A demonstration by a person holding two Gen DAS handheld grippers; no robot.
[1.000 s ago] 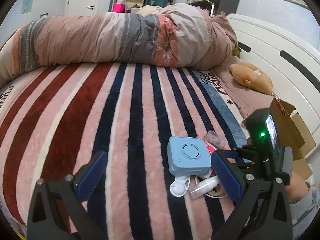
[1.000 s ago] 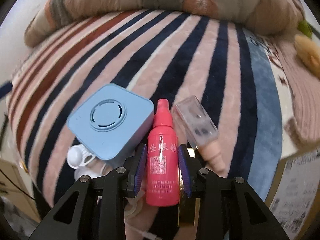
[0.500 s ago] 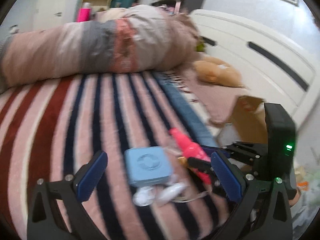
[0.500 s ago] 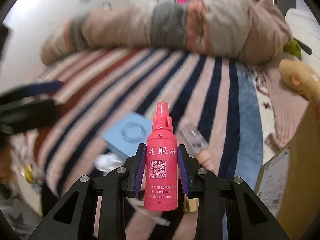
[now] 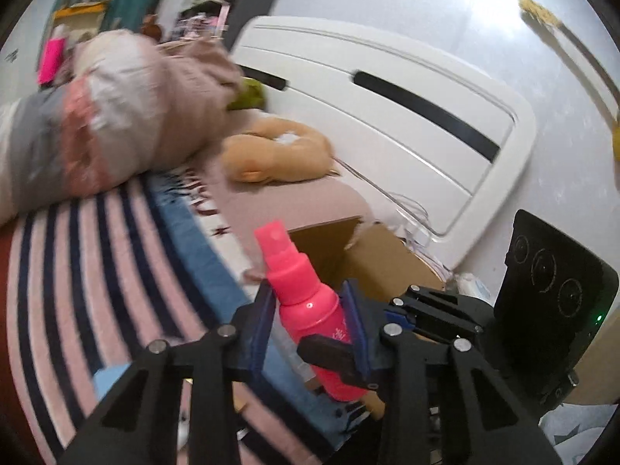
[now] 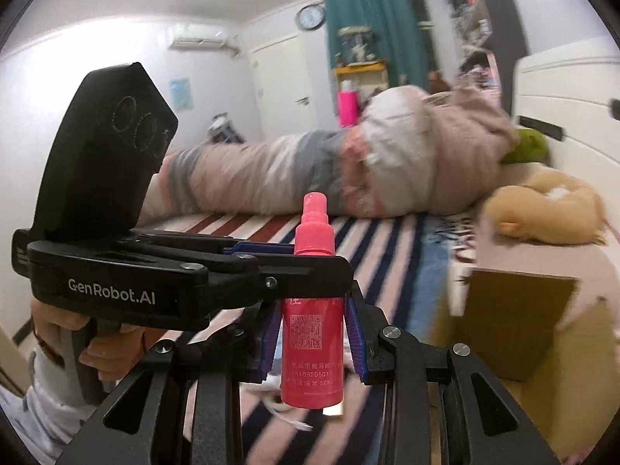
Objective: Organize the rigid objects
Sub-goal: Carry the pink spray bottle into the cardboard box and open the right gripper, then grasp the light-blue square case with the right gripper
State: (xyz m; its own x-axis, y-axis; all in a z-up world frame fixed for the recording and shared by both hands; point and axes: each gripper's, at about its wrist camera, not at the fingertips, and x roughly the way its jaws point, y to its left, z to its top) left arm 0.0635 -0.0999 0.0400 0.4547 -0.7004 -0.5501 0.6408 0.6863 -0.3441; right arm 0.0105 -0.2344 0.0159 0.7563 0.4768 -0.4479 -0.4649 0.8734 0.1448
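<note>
The pink spray bottle (image 5: 296,275) stands upright in the air over the edge of the bed, and you have it in both tools. Your left gripper (image 5: 309,310) is closed on its shoulder. Your right gripper (image 6: 313,333) is closed on the labelled body lower down.

This looks like a hand-over on the way to the cardboard box (image 5: 372,255), which lies at 1 o'clock from the bottle. Let only one pair of fingers go, and only once the other is squeezing firmly, because the round plastic could twist out. Then carry the bottle nozzle-up over the open flaps.

The right wrist view shows the left tool crossing the bottle from 9 o'clock and the two grips stacked. The left wrist view shows the box's open inside. The striped blanket (image 5: 97,263) is blurred in both.
</note>
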